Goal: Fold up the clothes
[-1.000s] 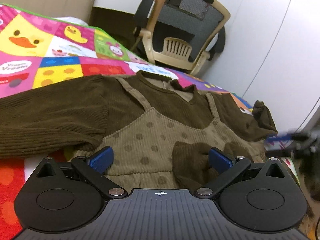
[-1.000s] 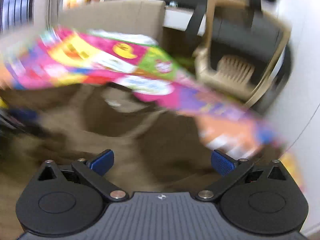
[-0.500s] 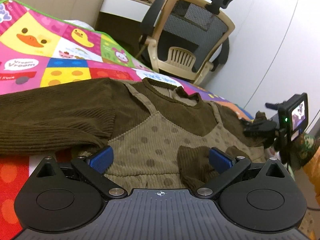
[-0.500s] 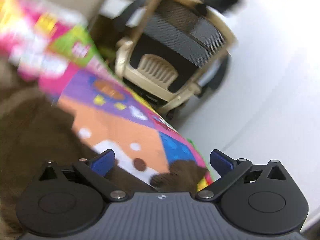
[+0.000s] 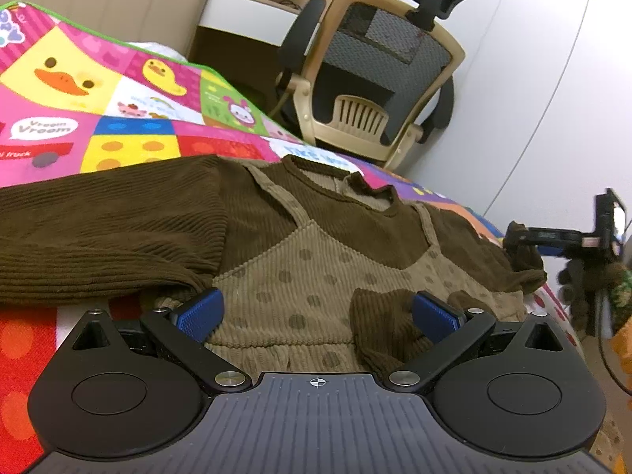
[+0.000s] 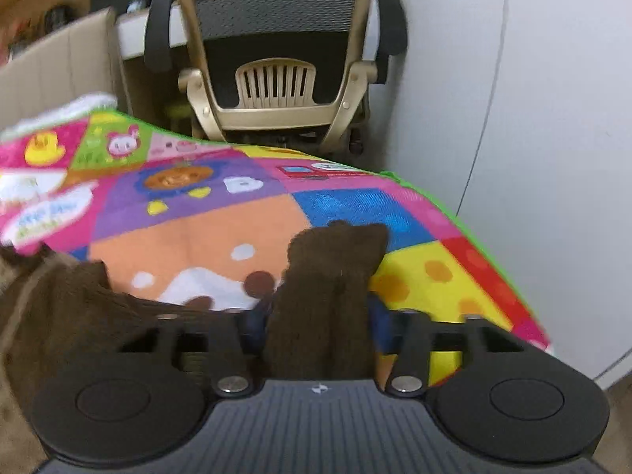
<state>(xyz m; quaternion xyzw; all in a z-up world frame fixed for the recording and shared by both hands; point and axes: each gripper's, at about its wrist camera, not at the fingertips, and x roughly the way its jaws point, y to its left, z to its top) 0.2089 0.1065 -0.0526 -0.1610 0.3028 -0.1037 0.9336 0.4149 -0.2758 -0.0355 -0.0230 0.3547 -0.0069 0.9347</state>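
Swinging from mid-garment to the outer sleeve (image 6: 328, 276), the right gripper (image 6: 320, 330) had just closed its jaws on the cuff. Wide open, the left gripper (image 5: 316, 312) hovered over the dress (image 5: 300, 260), holding nothing. A shallow pinch might let the cuff slip when lifted.

Brown garment (image 5: 316, 260) flat, sleeve (image 6: 328, 300) maybe pinched.

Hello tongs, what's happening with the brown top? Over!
Left tongs open, hovering over brown top. Right tongs just closed on its sleeve cuff. Nothing blocking.
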